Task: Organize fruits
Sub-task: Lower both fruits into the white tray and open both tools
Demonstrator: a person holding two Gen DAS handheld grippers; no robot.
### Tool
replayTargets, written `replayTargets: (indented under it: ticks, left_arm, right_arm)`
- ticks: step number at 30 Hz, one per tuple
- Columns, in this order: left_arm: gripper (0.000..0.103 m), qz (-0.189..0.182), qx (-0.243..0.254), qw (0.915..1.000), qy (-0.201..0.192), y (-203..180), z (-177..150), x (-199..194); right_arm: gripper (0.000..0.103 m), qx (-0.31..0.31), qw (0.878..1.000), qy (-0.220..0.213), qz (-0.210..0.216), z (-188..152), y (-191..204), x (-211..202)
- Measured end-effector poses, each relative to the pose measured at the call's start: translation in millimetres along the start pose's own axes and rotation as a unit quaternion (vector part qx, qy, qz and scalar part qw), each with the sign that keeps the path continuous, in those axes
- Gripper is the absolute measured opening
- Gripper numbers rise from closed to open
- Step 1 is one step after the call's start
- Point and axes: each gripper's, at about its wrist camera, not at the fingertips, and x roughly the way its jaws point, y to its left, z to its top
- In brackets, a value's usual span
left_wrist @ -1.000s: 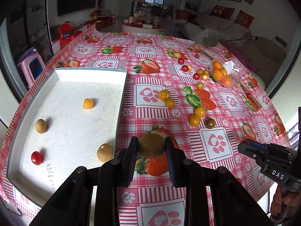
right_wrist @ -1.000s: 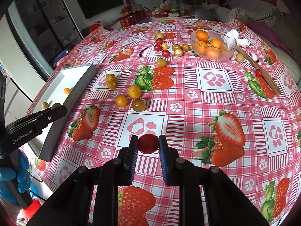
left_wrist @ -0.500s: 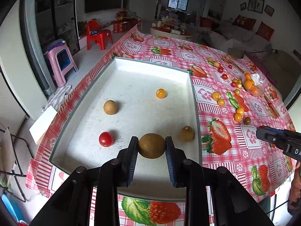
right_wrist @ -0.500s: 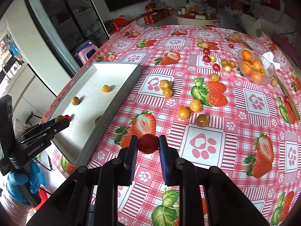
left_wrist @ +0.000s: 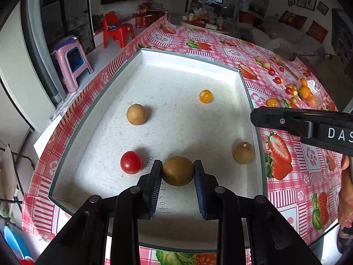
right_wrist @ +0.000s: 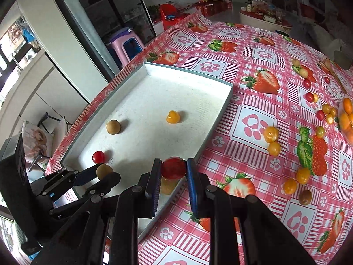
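Note:
My left gripper (left_wrist: 178, 172) is shut on a brown round fruit (left_wrist: 177, 170), held over the near end of the white tray (left_wrist: 189, 59). In the tray lie a red tomato (left_wrist: 130, 162), two more brown fruits (left_wrist: 136, 114) (left_wrist: 243, 152) and a yellow-orange fruit (left_wrist: 205, 96). My right gripper (right_wrist: 173, 169) is shut on a red tomato (right_wrist: 173, 167) above the tray's (right_wrist: 222, 112) near right rim. The left gripper (right_wrist: 103, 172) with its brown fruit shows at lower left in the right wrist view. The right gripper's black arm (left_wrist: 304, 125) reaches in from the right in the left wrist view.
Loose orange fruits (right_wrist: 271, 134), red tomatoes (right_wrist: 309, 96) and a dark fruit (right_wrist: 305, 197) lie scattered on the strawberry-print tablecloth (right_wrist: 253, 119) right of the tray. A clear bowl of oranges (left_wrist: 307, 92) stands far right. A pink stool (left_wrist: 70, 61) and red chair (left_wrist: 117, 29) stand beyond the table edge.
Both grippers swung left from the open tablecloth to the tray, each still holding its fruit. The left one now hangs over the tray's near end; the right one reached the tray's right rim.

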Motion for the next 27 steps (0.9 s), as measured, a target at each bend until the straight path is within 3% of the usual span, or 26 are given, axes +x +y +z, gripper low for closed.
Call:
replayTargets:
  ticks: [12,18,19,21,22,23,27]
  left_arm:
    - [0.03,0.001,0.008,0.9999,0.011,-0.1,-3.6,9.2]
    - [0.031,0.01,0.018,0.9997,0.011,-4.2,-4.3,8.6]
    - [0.033,0.01,0.019,0.9997,0.012,-4.5,-3.7,8.9]
    - [0.065,0.011,0.018,0.9997,0.009,-4.5,-3.8,7.4]
    - [0.077,0.011,0.016,0.9998,-0.001,-4.7,-4.4,4.4]
    - [0.077,0.014,0.018,0.9997,-0.011,-5.1,-5.0,1.0]
    - [0.077,0.008,0.018,0.9998,-0.007,-5.6,-4.8,-2.7]
  right_arm:
    - [0.025,-0.035,0.997,0.067,-0.007,20.5,27.0,70.4]
    - [0.026,-0.044,0.996,0.071,-0.012,25.1,30.2,75.0]
    - [0.026,-0.041,0.997,0.073,-0.009,26.0,28.8,74.7]
    - [0.03,-0.03,0.997,0.069,-0.001,27.7,24.7,71.0]
    - [0.039,-0.024,0.998,0.066,0.003,28.2,22.9,67.4]
    - [0.052,-0.017,0.998,0.06,0.007,28.9,21.0,63.2]
    - [0.068,-0.002,1.0,0.027,0.015,29.5,14.2,38.4]
